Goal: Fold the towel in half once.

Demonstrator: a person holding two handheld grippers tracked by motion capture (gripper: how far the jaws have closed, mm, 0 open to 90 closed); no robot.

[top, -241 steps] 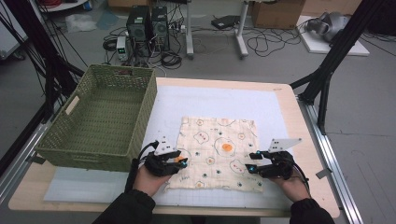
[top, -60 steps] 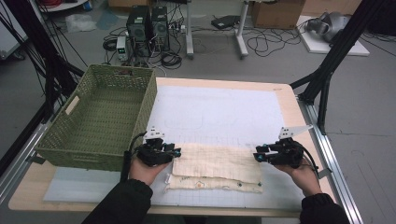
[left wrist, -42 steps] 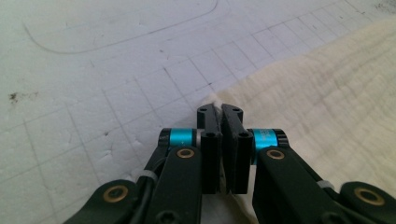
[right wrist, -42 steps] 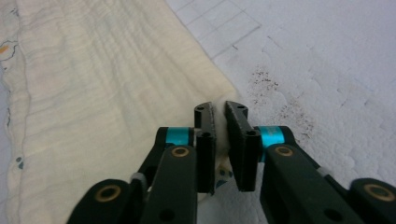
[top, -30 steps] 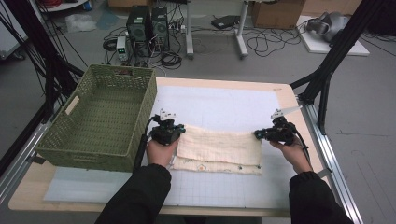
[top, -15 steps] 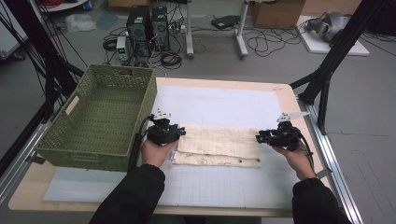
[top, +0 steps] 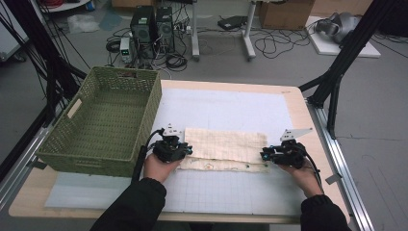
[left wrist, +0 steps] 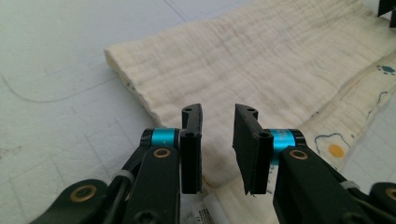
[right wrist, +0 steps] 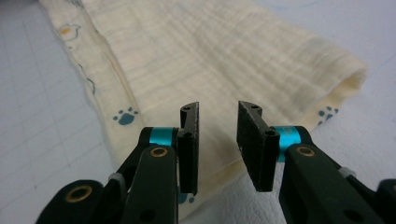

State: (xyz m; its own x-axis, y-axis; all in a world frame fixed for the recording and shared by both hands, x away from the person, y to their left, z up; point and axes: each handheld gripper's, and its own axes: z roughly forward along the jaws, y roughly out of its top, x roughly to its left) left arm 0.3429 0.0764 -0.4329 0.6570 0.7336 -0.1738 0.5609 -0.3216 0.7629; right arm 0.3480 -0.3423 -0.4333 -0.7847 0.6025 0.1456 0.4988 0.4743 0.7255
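From the high view, a folded cream cloth (top: 225,148) lies on the pale gridded mat (top: 226,192) near the middle of the table (top: 302,103). Its long axis runs left to right across the table, parallel to the near edge. The upper fold is plain and sits toward the far side, while a narrow printed strip of the lower layer shows along the near edge. The left gripper (top: 172,148) sits at the cloth's left end and the right gripper (top: 282,154) at its right end, each held in a hand, and they point inward toward each other. A green woven basket (top: 103,120) stands to the left, just beside the left gripper.

In the left gripper view, the left gripper (left wrist: 218,142) has its jaws spread with a clear gap and nothing between them, over the cloth's (left wrist: 261,74) folded end. The rounded fold edge runs up and away to the left, and a printed egg shape shows on the lower layer at the right.

In the right gripper view, the right gripper (right wrist: 218,140) likewise has its jaws parted and holds nothing, above the cloth (right wrist: 210,56). The rolled fold end is at the right, and blue paw prints mark the lower layer.
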